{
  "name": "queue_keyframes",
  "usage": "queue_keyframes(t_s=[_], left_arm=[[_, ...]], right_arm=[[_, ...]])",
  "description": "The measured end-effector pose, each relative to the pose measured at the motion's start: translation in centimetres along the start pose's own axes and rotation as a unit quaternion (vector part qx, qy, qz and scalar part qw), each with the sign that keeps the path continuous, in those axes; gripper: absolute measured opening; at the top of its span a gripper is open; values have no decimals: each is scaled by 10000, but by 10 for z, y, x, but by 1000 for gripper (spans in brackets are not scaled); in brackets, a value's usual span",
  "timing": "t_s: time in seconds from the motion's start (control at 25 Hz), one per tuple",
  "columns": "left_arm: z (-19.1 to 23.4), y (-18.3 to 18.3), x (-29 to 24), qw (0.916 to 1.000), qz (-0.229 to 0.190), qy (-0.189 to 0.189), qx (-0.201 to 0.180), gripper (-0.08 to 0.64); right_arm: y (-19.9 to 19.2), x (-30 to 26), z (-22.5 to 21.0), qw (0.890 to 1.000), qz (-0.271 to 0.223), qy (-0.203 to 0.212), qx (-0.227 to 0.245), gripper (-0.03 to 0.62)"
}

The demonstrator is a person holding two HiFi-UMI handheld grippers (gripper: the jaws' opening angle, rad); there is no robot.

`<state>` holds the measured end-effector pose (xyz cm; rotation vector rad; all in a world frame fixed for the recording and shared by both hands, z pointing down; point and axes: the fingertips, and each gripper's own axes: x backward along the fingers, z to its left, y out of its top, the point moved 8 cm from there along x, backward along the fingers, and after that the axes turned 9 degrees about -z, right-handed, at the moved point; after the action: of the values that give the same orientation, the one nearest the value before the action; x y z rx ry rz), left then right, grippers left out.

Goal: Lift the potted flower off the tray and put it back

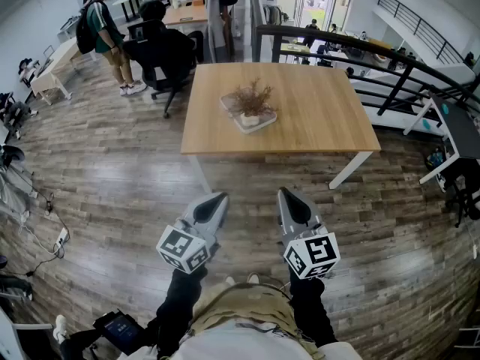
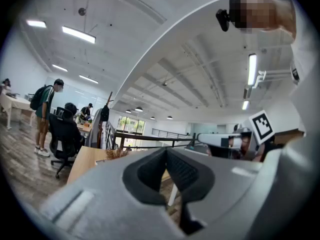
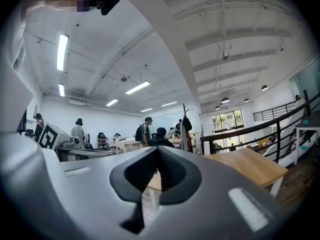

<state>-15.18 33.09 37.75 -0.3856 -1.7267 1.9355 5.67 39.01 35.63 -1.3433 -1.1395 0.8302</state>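
Observation:
The potted flower (image 1: 251,100), a bunch of dry brown sprigs, stands on a pale tray (image 1: 264,122) in the middle of a wooden table (image 1: 322,118). Both grippers hover over the floor close to my body, well short of the table's near edge and pointing level toward it. My left gripper (image 1: 220,198) is shut with nothing in it. My right gripper (image 1: 285,193) is also shut and empty. In the left gripper view the flower (image 2: 116,153) shows small and far off, beyond the jaw tips (image 2: 166,151). The right gripper view shows its jaw tips (image 3: 159,149) and the table (image 3: 255,166).
A black office chair (image 1: 161,58) with someone seated stands off the table's far left corner, and a person (image 1: 109,32) stands beyond it. A dark railing (image 1: 390,66) runs behind the table to the right. A white desk (image 1: 457,126) stands at the right; cables (image 1: 37,223) lie at the left.

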Motion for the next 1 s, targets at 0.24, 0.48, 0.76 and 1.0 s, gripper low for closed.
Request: queue_keyframes(t_s=[0.24,0.48,0.76,1.0], left_arm=[[-4,-1,-8,10000,-6,57,-17,-2],[-7,-9,-15,9998,35,202,-7,0],[-13,-24,-18,9990,81,441,58,0],[-15,-40,-27,9984,257,500,68,0]], right_arm=[[0,-2,-11,10000,-19,78,41,2],[-3,-3,-23,9999,66,112,6,2],[-15,3,-37,9995,176,229,-87,3],[-29,2,-48,9978,31,642,-138,3]])
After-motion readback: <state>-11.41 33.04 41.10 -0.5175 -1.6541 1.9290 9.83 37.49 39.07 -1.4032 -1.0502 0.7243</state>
